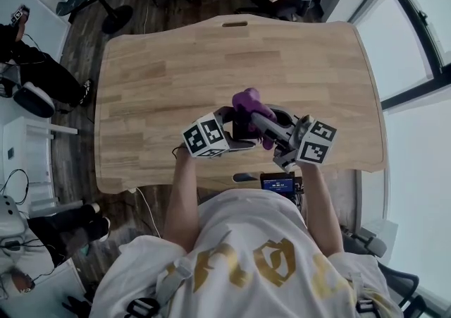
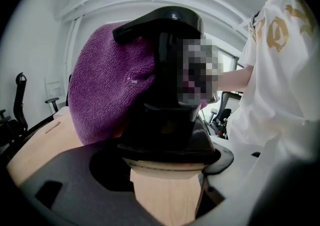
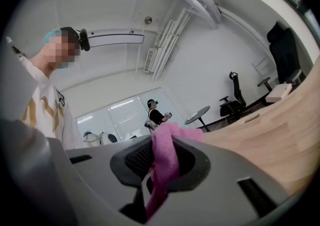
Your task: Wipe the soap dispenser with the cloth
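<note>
The table point(image 1: 155, 84) is the biggest thing here: a pale slab of jointed wooden planks with a matt grain, rounded corners and a small slot cut near its far edge. Beyond both sets of fingers the wood lies open and bare right out to that far edge and to either side. Behind them the near edge is close, with the person's white shirt point(image 1: 246, 260) just past it.

The left gripper point(image 2: 160, 165) has broad, smooth grey fingers point(image 2: 65, 180) closed round the base of the soap dispenser point(image 2: 170, 99). The dispenser is held upright between them, off the wood. It is glossy black, with a flaring shoulder, a straight neck and a flat pump spout that juts out over the left finger.

The right gripper point(image 3: 161, 170) has its fingers point(image 3: 225, 180) nipped tight on a fold of the cloth point(image 2: 107, 89). The cloth is purple and nubbly, like towelling. From that pinch it runs up and bunches into a soft rounded dome, pressed against the dispenser's neck and pump on the side above the left gripper's left finger.

From the head view the two grippers meet tip to tip over the near middle of the table. The cloth is heaped on top of the dispenser between them.
</note>
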{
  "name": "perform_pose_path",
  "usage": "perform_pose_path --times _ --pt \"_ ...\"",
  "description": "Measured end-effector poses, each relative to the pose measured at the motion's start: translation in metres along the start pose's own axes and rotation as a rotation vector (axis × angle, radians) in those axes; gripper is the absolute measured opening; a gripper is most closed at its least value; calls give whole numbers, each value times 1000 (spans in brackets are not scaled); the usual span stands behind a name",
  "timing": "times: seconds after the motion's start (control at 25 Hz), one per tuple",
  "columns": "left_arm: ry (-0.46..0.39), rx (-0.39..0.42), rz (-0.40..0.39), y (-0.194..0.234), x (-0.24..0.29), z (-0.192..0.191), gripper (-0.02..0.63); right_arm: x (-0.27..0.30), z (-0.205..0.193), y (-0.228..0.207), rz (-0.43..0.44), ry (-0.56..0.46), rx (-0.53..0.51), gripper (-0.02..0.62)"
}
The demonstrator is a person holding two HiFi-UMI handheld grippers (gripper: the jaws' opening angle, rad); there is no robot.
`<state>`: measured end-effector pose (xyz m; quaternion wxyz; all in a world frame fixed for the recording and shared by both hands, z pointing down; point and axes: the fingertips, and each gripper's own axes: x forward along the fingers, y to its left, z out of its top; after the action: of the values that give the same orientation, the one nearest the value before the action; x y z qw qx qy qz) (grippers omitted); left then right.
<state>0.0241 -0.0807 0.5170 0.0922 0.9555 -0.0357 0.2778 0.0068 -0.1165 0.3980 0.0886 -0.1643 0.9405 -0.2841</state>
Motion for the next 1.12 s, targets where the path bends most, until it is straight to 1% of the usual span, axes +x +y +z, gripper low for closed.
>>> perform_pose_path --times 0.16,0.36,0.56,0.72,0.88,1.12 --pt "11 12 -3 -1 -2 -1 341 -2 -1 4 18 -3 30 54" --pt "8 16 10 3 -10 3 341 -1 -3 7 39 13 6 54" --pt "9 4 20 5 -13 -1 341 0 -12 14 47 29 11 54" --pt "-9 -13 37 9 -16 -5 341 1 -20 21 66 85 -16 54" --pt "-5 -27 53 16 -18 -8 341 7 -30 30 89 149 -59 54" --pt "2 -37 60 20 -16 -7 341 15 -40 41 142 188 -59 54"
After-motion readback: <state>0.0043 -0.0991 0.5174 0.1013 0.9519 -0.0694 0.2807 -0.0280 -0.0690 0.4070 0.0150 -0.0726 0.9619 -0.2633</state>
